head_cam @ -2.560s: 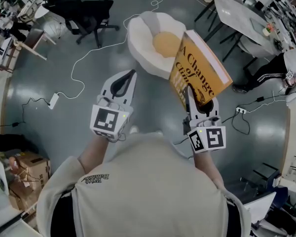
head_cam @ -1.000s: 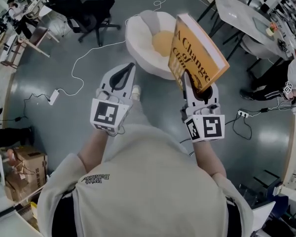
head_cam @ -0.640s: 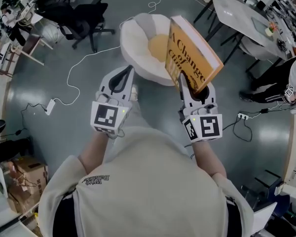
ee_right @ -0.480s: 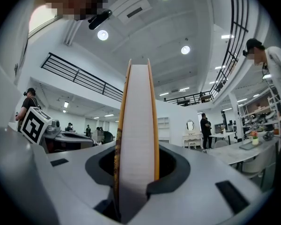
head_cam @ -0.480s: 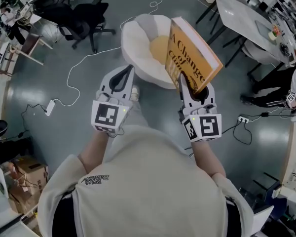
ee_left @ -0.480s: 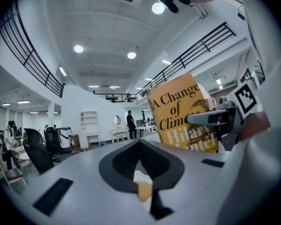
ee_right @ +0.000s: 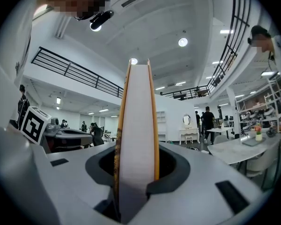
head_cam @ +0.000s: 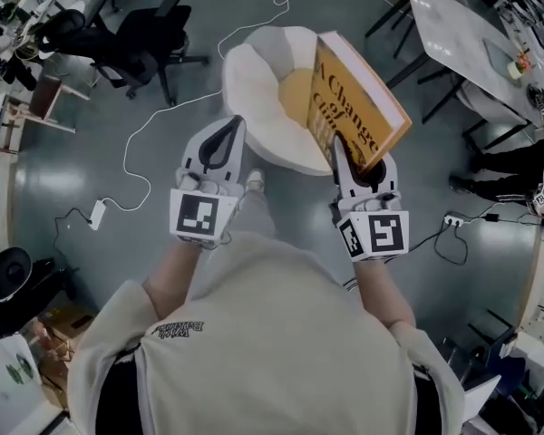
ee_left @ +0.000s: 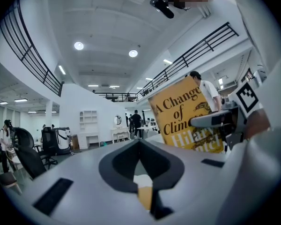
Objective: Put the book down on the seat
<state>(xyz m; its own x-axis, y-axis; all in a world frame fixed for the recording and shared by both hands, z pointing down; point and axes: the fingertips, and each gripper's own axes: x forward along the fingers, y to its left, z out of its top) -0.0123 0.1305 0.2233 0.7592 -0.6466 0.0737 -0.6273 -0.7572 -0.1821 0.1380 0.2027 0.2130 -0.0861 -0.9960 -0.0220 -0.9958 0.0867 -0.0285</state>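
An orange hardback book (head_cam: 358,98) stands on edge, upright and tilted, with my right gripper (head_cam: 361,157) shut on its lower edge. It hangs above the near right rim of the seat (head_cam: 249,84), a round white chair with an orange cushion (head_cam: 295,89). My left gripper (head_cam: 227,127) is shut and holds nothing, level beside the right one. In the right gripper view the book (ee_right: 138,121) shows page-edge on between the jaws of the right gripper (ee_right: 136,149). In the left gripper view the left gripper (ee_left: 139,142) has its jaws together, and the book's cover (ee_left: 187,116) shows to the right.
Black office chairs (head_cam: 136,34) stand at the upper left. A white table (head_cam: 462,25) is at the upper right, with a person (head_cam: 526,161) near it. A white cable (head_cam: 154,116) and a power strip (head_cam: 97,214) lie on the grey floor.
Both grippers and the book have moved forward together toward the seat, which now lies closer beneath them. The grip on the book is unchanged.
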